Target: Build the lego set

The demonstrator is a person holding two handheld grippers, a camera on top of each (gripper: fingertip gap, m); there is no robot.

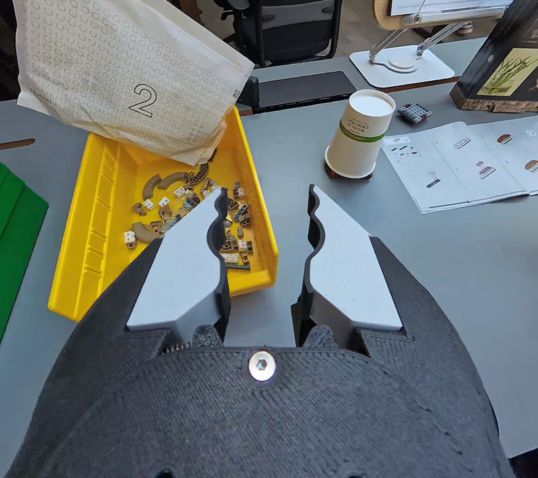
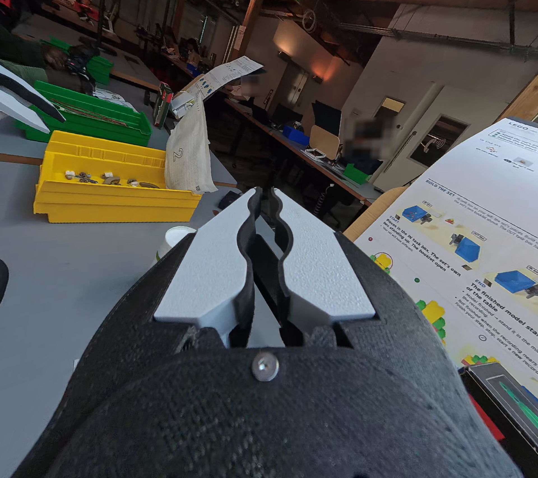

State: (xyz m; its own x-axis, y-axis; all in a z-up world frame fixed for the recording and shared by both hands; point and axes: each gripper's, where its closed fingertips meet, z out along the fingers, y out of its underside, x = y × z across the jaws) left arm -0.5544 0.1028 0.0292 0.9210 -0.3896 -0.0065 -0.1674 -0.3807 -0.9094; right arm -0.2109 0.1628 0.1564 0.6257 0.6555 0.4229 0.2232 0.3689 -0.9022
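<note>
My left gripper [image 1: 268,189] is open and empty, hovering over the near right corner of a yellow tray [image 1: 87,245]. Several small tan, white and dark lego pieces [image 1: 186,210] lie loose in the tray. A white paper bag [image 1: 116,56] with a numeral on it leans in the tray's far end. A small grey lego assembly [image 1: 414,112] sits on the table beyond the open instruction booklet [image 1: 465,164]. My right gripper [image 2: 265,191] is shut with nothing between its fingers, held up and pointing across the room. The tray [image 2: 116,202] and bag [image 2: 189,161] lie to its left.
An upside-down paper cup [image 1: 359,135] stands over something brown between tray and booklet. The set's dark box [image 1: 500,65] stands at the right. An instruction sheet on a stand [image 2: 465,231] is at the far right. Green trays [image 2: 93,117] lie left of the yellow one. The grippers' ends are close to 40 cm from one another.
</note>
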